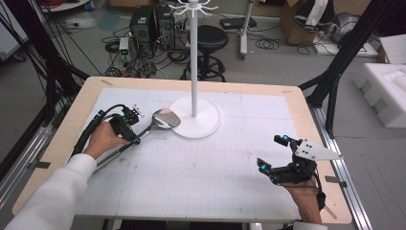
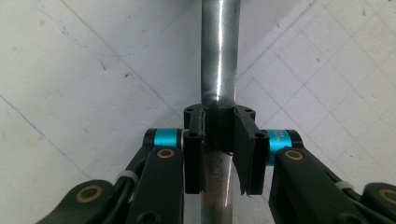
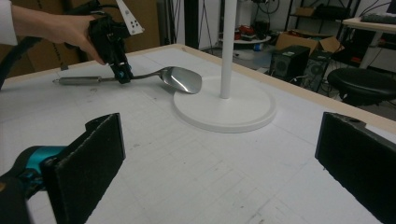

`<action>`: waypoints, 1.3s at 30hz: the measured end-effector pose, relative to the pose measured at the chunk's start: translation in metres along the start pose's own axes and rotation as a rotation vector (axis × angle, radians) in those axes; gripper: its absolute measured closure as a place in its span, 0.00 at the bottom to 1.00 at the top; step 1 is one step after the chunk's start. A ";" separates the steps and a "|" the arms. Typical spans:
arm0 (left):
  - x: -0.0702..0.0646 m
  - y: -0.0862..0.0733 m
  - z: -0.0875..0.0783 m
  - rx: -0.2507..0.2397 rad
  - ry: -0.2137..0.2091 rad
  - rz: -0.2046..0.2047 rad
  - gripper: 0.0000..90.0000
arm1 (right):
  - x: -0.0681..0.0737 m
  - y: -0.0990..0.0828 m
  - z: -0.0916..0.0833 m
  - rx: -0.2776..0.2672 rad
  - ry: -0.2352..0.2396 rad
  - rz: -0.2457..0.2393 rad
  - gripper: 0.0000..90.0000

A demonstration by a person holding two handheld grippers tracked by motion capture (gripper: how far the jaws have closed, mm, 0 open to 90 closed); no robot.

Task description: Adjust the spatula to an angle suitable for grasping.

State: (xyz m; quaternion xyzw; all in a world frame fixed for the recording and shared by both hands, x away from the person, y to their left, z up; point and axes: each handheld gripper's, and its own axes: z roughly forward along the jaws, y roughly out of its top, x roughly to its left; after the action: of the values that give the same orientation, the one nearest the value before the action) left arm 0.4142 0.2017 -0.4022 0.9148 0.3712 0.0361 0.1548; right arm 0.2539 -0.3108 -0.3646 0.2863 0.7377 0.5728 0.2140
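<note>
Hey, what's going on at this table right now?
A person is working with a handheld gripper in each hand. The left gripper has its fingers clamped on the handle of a large metal ladle, whose bowl sits at the edge of a white stand's round base. The right gripper hovers open over the near right part of the table, holding nothing.

Left claw (image 1: 135, 139) clamped shut, hand angled down to the table, right claw (image 1: 271, 154) jaws spread wide, hovering low
</note>
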 end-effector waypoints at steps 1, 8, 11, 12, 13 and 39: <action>0.001 0.000 -0.001 0.000 -0.002 0.011 0.83 | 0.000 0.000 0.000 0.001 0.001 -0.001 0.00; -0.001 -0.004 -0.009 -0.023 -0.001 0.042 0.83 | 0.000 0.000 0.001 0.002 0.003 -0.003 0.00; 0.000 -0.005 -0.013 -0.024 -0.011 0.062 0.83 | 0.000 0.000 0.001 0.001 0.002 -0.003 0.00; 0.000 -0.005 -0.013 -0.024 -0.011 0.062 0.83 | 0.000 0.000 0.001 0.001 0.002 -0.003 0.00; -0.001 -0.006 -0.014 -0.031 -0.015 0.059 0.83 | 0.000 0.000 0.001 0.000 0.003 -0.005 0.00; -0.005 -0.013 -0.047 -0.115 -0.067 0.123 0.84 | 0.001 0.001 0.001 0.001 0.007 -0.006 0.00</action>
State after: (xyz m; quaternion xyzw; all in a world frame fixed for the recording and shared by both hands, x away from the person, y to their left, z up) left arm 0.3927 0.2192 -0.3614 0.9262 0.3062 0.0361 0.2169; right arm 0.2541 -0.3097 -0.3640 0.2823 0.7394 0.5729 0.2130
